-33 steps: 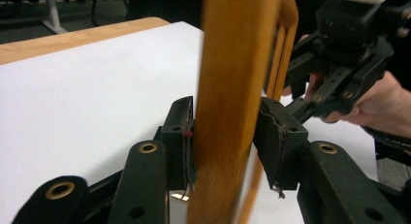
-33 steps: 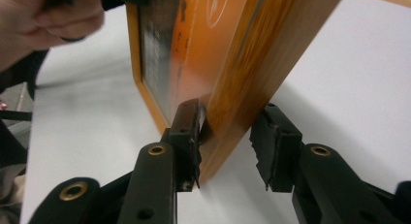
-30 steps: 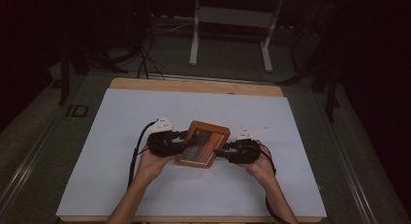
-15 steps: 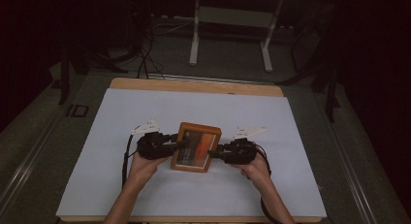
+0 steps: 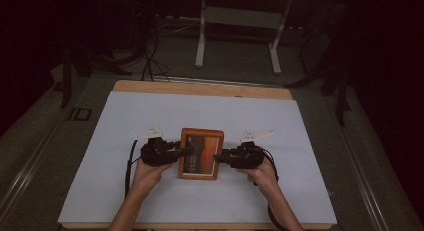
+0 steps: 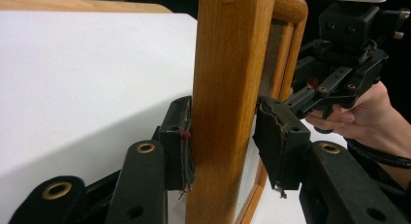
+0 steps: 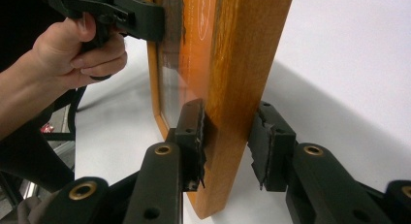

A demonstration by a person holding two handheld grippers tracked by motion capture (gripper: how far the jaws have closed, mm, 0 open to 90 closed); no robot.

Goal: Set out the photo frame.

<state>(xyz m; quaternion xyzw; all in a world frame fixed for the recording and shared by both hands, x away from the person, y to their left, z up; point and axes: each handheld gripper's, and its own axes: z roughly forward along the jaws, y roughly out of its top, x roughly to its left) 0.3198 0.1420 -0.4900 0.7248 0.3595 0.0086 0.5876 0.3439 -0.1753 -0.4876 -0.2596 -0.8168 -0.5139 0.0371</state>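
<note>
A wooden picture frame (image 5: 201,153) with an orange picture lies lengthwise between my two grippers over the white table cover (image 5: 150,111). My left gripper (image 5: 186,150) is shut on its left rail; in the left gripper view the pads (image 6: 180,141) press both faces of the wood (image 6: 223,64). My right gripper (image 5: 218,158) grips the right rail. Its jaws have just been closing with the rail (image 7: 242,64) between them, and the pads (image 7: 194,132) now touch it. The far hand and its gripper (image 7: 140,13) show behind the frame.
The white cover ends at a wooden table edge (image 5: 200,88) at the back. Beyond it stand a metal stand's legs (image 5: 237,36) and cables (image 5: 150,61) on the dark floor. Bare cover lies all around the frame.
Both hands carried the frame slightly left and toward the person, lowering it. The frame turned from a slant to square with the table.
</note>
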